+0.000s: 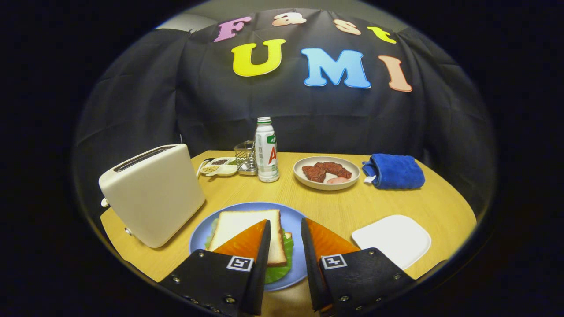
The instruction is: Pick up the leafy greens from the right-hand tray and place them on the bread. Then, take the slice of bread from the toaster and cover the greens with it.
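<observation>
- Gripper [284, 246] sits low over the blue plate [200, 237], fingers apart, nothing between them.
- Bread [240, 226] lies flat on the plate, just ahead of and partly under the left finger; greens [277, 273] stick out from beneath its near and side edges.
- So the greens lie covered by a slice, as the task wants. Whether another slice sits below them cannot be told.
- Toaster [152, 193] stands left of the plate; its slot shows no bread standing up out of it.
- White tray [392, 240] to the right of the plate is bare.
- Judgement: both steps look done; the scene fits the end of the job, fingers freed from the top slice.
- Next move, if any: lift straight away without dragging the slice off the greens.
- Beyond: bottle [266, 149], dish of meat [327, 172], blue cloth [393, 171].
</observation>
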A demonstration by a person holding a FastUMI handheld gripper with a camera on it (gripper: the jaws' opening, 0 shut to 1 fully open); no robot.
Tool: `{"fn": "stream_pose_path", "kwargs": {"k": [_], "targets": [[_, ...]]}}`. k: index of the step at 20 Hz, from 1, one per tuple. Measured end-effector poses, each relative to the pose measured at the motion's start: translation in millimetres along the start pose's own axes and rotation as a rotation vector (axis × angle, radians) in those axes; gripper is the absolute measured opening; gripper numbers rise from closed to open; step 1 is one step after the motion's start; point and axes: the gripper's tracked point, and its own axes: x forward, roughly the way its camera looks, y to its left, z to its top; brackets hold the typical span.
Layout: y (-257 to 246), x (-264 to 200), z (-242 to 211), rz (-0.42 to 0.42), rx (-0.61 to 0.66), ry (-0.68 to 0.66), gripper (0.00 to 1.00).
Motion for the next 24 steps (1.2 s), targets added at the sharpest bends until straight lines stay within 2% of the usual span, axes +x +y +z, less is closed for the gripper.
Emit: {"fn": "stream_pose_path", "kwargs": {"k": [2, 5, 7, 13, 17, 24], "targets": [[-12.2, -10.0, 17.4, -0.001, -0.014, -0.069, 0.42], [-57.4, -23.6, 42.3, -0.057, -0.035, -0.170, 0.42], [-87.7, -29.3, 48.1, -0.084, -0.055, -0.182, 0.42], [-172.4, -40.9, 60.9, -0.098, -0.027, -0.248, 0.42], [-228.9, -46.5, 60.6, -0.050, 0.038, -0.267, 0.41], [-377.3, -64.8, 51.7, -0.144, -0.100, -0.326, 0.42]]}}
